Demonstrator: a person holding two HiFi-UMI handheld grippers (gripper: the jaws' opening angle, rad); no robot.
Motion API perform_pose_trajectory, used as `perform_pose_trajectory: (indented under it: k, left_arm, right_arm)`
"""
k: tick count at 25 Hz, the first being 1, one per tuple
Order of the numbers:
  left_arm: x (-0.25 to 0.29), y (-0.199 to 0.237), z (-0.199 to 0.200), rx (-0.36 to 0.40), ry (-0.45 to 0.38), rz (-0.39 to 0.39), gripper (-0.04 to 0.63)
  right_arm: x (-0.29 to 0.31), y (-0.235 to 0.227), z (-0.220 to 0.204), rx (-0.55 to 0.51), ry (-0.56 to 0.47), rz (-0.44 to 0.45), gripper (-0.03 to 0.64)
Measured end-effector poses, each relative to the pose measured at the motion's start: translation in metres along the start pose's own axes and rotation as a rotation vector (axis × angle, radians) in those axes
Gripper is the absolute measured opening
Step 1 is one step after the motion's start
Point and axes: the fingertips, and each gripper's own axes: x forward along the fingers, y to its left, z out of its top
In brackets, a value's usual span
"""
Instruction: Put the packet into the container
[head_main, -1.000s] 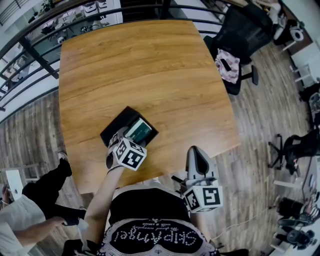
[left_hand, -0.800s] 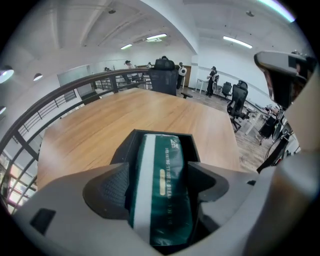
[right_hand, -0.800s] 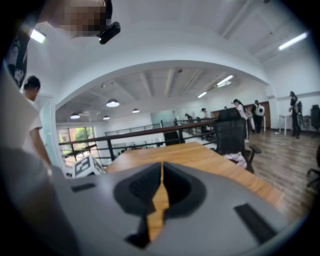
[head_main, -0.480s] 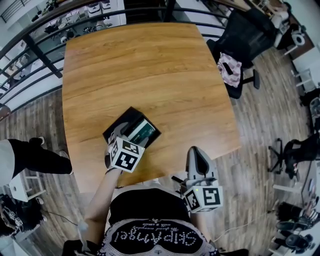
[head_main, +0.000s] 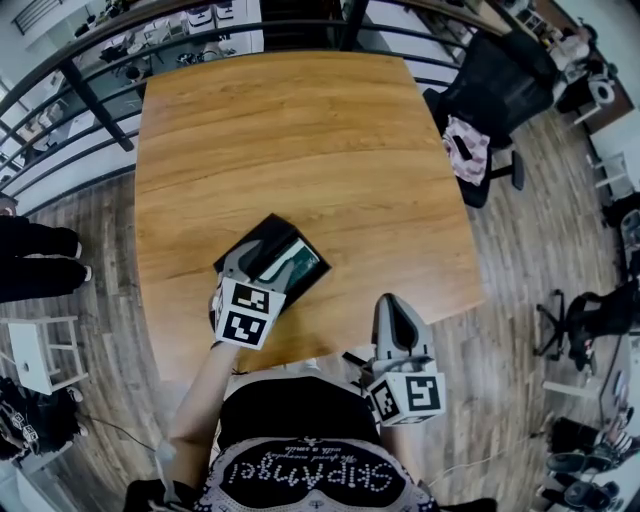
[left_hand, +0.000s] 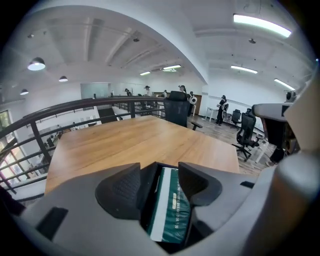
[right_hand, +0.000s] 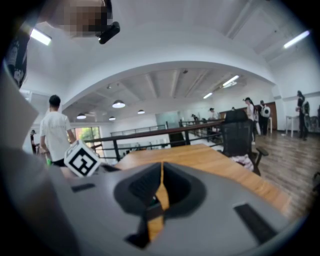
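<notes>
We're basically done: packet lies in the container, left gripper jaws just narrowed but stay apart on nothing, right gripper closed, empty.

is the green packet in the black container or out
In. The green packet lies inside the black container, whose walls surround it in the head and left gripper views.

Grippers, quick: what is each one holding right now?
Left gripper: open, jaws just closing a little, gripping nothing; packet lies in the container beneath.
Right gripper: shut, empty.
</notes>
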Motion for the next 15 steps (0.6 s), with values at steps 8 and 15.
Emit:
perform_pose_trajectory:
  k: [8, 15]
  left_arm:
    - [-0.032, 0.020, 0.032, -0.017, -0.156, 0.102, 0.131]
    - [-0.065, 0.033, 0.058, -0.004, -0.292, 0.166, 0.054]
  right_arm:
    - [-0.001, 0.008, 0.002, -0.010, -0.007, 0.015, 0.034]
    - [0.000, 0.019, 0.004, -0.026, -0.020, 0.034, 0.034]
